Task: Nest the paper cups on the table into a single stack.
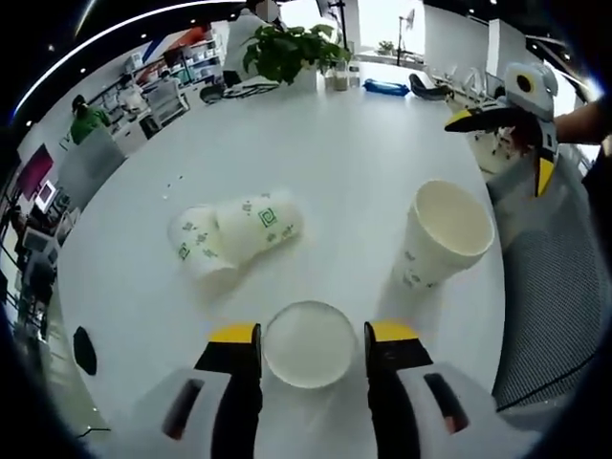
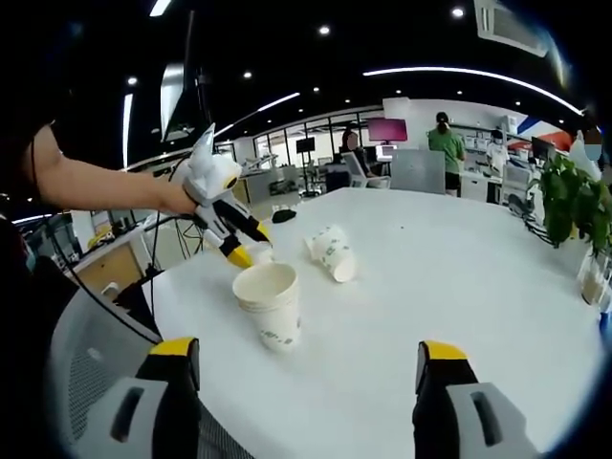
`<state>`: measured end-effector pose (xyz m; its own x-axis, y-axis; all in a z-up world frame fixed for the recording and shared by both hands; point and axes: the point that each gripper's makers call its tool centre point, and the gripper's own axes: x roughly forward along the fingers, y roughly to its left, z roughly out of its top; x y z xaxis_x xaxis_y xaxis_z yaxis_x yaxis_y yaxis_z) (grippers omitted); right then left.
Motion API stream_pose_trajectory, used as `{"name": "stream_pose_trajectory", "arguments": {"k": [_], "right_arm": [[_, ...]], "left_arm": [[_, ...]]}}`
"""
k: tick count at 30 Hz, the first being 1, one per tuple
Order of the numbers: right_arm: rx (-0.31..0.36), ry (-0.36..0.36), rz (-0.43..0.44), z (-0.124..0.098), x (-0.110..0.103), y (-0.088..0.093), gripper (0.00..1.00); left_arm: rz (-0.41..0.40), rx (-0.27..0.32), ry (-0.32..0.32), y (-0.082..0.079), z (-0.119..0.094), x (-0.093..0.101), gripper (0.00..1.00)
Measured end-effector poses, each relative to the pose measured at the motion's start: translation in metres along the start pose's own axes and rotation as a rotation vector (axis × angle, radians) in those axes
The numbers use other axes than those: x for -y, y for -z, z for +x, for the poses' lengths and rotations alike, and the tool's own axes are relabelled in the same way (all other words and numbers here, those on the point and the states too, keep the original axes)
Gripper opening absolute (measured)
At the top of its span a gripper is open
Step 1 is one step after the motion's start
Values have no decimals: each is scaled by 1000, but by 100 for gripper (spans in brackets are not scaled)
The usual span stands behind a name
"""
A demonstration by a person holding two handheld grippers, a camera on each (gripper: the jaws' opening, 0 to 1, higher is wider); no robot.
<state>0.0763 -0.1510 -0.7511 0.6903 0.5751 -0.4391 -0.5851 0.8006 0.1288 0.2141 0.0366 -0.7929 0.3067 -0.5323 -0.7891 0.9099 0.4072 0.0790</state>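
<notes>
Here, white round table (image 1: 363, 182) carried all cups. Potted plant (image 1: 287, 48) stood at far edge. Upright stack of cups (image 1: 442, 234) stood right of centre, open end up. Two nested cups (image 1: 234, 234) lay on side, left. Left gripper (image 1: 311, 337) clenched on single cup (image 1: 309, 344), near edge. Right gripper (image 2: 311, 359) hung released, jaws wide apart, nothing between.

You have four white paper cups with green print. One upright cup (image 1: 308, 342) sits between the left gripper's (image 1: 311, 344) jaws. Another upright cup (image 1: 441, 235) stands near the surface (image 1: 335, 143) edge. Two nested cups (image 1: 239, 232) lie on their side.
</notes>
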Motion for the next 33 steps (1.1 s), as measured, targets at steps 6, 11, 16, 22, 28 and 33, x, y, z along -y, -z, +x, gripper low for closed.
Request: {"name": "stream_pose_trajectory", "arguments": {"k": [6,11,16,22,28,33], "right_arm": [[1,4,2,0,-1,-1,94],[1,1,1,0,-1,-1,94],[3,-8,-1,0,-3,-1,94],[6,-23,-4,0,-6,-3,94],[10,-38,4,1,-9,-4,93],[33,-51,31,-1,-11,-9,90]], "left_arm": [[1,-2,0,1,-2,2,37],[-2,11,-6,2,-6,2,37],[-27,54,-20,-4,-16,2,37],[-17,89,-45,-17,-38,7,37],[-37,161,-70,-35,-62,8,36],[-39,200,-68,-52,-81,19,36]]}}
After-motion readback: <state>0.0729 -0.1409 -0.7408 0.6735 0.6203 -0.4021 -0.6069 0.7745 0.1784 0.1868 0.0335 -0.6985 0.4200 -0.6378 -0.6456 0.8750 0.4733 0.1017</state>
